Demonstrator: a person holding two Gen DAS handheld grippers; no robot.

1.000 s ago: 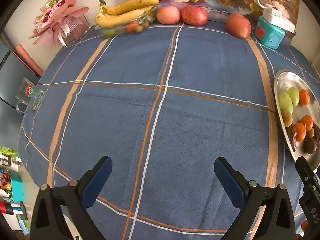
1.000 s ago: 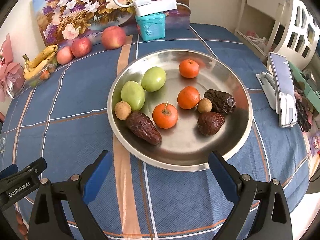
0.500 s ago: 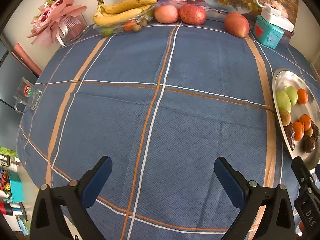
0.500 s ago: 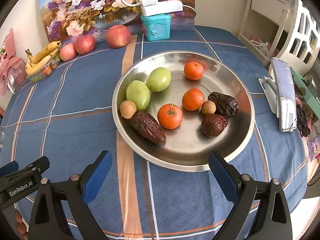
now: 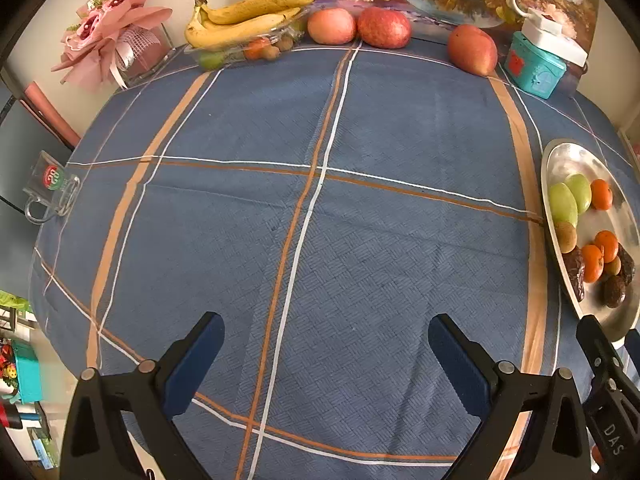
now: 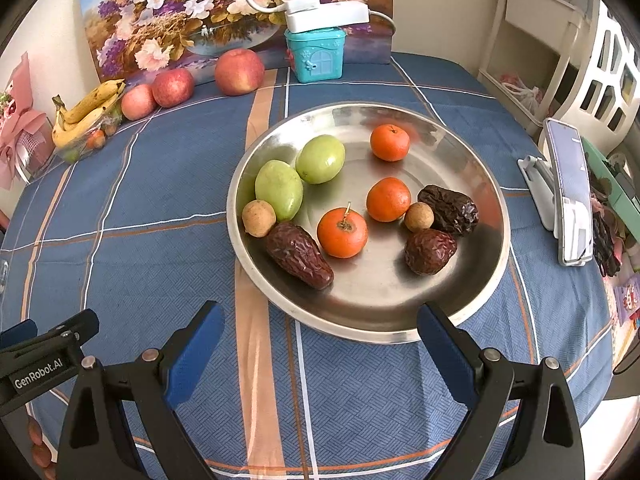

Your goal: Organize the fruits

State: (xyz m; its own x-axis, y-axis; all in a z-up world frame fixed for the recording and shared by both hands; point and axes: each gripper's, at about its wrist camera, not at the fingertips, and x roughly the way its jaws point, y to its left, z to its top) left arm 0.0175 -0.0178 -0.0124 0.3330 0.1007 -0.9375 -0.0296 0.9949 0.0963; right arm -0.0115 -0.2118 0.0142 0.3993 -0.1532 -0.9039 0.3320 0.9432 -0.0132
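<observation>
A round steel plate (image 6: 472, 304) lies on the blue checked tablecloth, right in front of my right gripper (image 6: 318, 332), which stands open and empty just short of its near rim. On the plate are two green fruits (image 6: 279, 189), three small oranges (image 6: 342, 233), three wrinkled dark dates (image 6: 298, 254) and two small brown longans (image 6: 259, 218). My left gripper (image 5: 326, 342) is open over bare cloth, with the plate (image 5: 568, 160) at its far right. At the table's back stand bananas (image 5: 244, 20) on a clear tray with small fruits, and three red apples (image 5: 384, 27).
A teal house-shaped box (image 6: 316, 54) with a white power strip on top stands before a flower painting (image 6: 192, 8). A phone on a stand (image 6: 568, 196) sits right of the plate. A pink bouquet (image 5: 108, 40) and a glass mug (image 5: 50, 188) are at the table's left edge.
Both grippers have drifted slightly; the plate has shifted right in the right wrist view and toward the right edge in the left wrist view. Both stay open.
</observation>
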